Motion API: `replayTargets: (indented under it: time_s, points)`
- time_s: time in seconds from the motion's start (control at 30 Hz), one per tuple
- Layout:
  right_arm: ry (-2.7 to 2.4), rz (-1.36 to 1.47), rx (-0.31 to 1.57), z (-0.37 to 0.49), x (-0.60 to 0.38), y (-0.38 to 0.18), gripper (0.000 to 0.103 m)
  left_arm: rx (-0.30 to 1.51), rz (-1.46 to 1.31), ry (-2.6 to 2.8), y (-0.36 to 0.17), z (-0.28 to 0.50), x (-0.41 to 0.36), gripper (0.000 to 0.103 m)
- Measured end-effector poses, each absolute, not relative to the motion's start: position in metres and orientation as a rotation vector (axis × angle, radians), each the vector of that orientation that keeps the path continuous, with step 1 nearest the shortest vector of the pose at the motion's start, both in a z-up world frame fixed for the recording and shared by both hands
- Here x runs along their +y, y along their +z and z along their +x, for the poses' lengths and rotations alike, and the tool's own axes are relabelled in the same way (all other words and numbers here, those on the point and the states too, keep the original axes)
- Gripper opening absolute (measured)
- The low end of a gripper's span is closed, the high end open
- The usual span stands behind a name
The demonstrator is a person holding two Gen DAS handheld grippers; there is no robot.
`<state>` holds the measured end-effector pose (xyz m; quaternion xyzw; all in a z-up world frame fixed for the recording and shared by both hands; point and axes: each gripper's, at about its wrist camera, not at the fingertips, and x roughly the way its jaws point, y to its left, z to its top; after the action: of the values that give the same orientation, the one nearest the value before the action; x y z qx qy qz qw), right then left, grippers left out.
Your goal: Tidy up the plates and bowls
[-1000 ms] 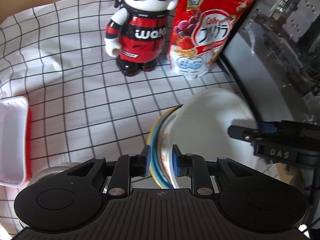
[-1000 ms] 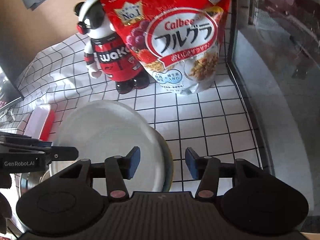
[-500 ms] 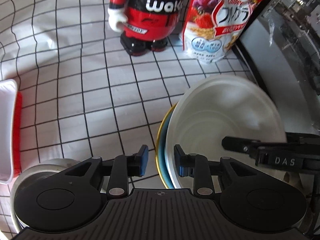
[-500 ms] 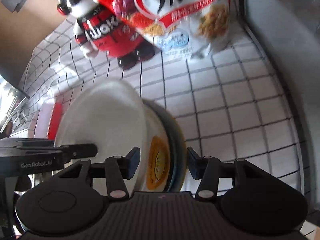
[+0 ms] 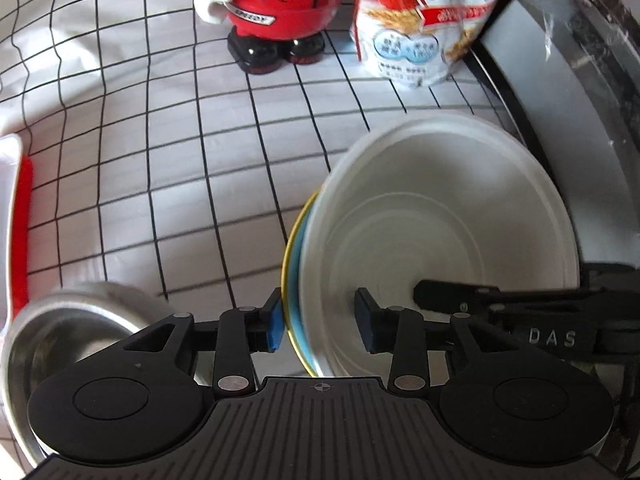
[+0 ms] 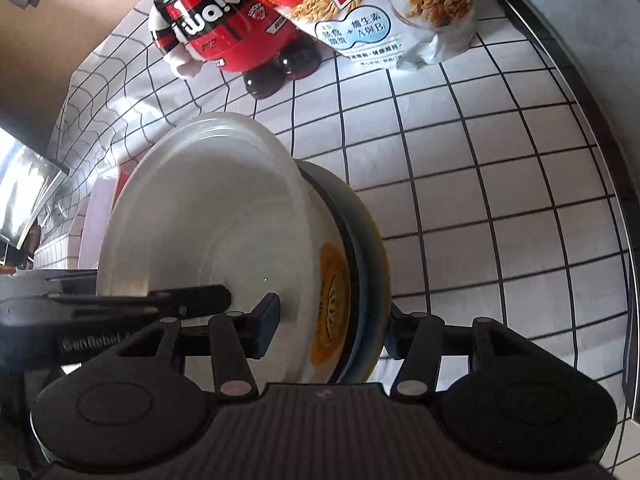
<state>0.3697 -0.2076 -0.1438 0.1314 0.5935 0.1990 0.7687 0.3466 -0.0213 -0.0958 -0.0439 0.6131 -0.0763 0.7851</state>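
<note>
- Plates and a white bowl (image 5: 440,216) form one stack sitting in the lower right of the left wrist view; the bowl lies on top of a blue plate (image 5: 294,276) with a yellow rim.
- In the right wrist view the same stack fills the lower middle of the frame, and a plate with an orange print (image 6: 332,304) shows between the bowl and the blue plate.
- Left tool (image 5: 318,320): its jaws are opening, with the stack's near edge between them. One pad sits just beside the blue plate's rim and the other stands clear inside the bowl, so nothing is pinched.
- Right tool (image 6: 332,326): its jaws straddle the stack's other edge and are also opening. One pad is inside the bowl; the other is largely hidden behind the blue plate's rim, so contact there cannot be told.
- Step in hand, as a judgement: the stack looks set down on the checked worktop (image 5: 200,168), and both tools are letting go of it.
- A metal bowl (image 5: 80,332) sits in the lower left of the left wrist view, apart from the stack.
- Next move, as a judgement: both tools should spread fully and lift straight off so no pad drags a rim and shifts the pile. The metal bowl looks like the likely piece to gather next.
- A toy figure (image 5: 272,4) and a cereal bag (image 5: 416,36) stand at the top of the frame, well apart from the stack.
</note>
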Motion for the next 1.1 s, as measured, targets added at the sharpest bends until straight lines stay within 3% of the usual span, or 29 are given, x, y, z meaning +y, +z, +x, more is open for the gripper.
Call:
replayTargets:
  time_s: [0.43, 1.1]
  points:
    - [0.489, 0.247, 1.349, 0.327, -0.215, -0.139, 0.053, 1.361, -0.159, -0.177, -0.097, 0.279, -0.027, 0.039]
    - [0.432, 0.228, 1.262, 0.303, -0.211, -0.136, 0.055, 1.287, -0.244, -0.183, -0.089, 0.265, -0.012, 0.037]
